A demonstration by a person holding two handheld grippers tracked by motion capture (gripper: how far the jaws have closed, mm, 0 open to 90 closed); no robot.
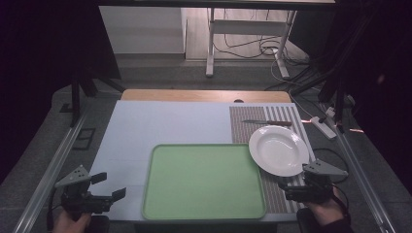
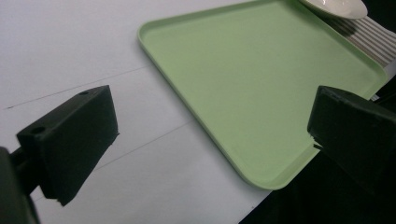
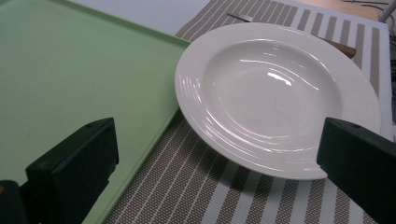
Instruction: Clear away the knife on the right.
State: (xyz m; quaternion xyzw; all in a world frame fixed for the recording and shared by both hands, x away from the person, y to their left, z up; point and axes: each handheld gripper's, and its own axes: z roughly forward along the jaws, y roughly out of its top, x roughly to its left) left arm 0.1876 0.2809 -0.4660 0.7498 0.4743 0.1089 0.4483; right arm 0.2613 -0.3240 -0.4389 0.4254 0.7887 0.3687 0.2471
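Note:
An empty light green tray (image 1: 204, 180) lies at the table's front centre. A white deep plate (image 1: 278, 149) rests on a striped placemat (image 1: 284, 114) to the tray's right, its rim over the tray's corner. A knife (image 1: 267, 123) with a brown handle lies behind the plate. My left gripper (image 1: 110, 185) is open at the front left, beside the tray's left edge, holding nothing. My right gripper (image 1: 287, 189) is open just in front of the plate. In the right gripper view the plate (image 3: 275, 93) lies ahead between the wide jaws. The left gripper view shows the tray (image 2: 261, 70).
A pale blue-white mat (image 1: 165, 121) covers the table's left and back. A wooden table edge (image 1: 204, 95) runs along the far side. Cables and a desk frame (image 1: 243, 29) stand on the floor beyond. Metal rails (image 1: 48, 179) flank the table.

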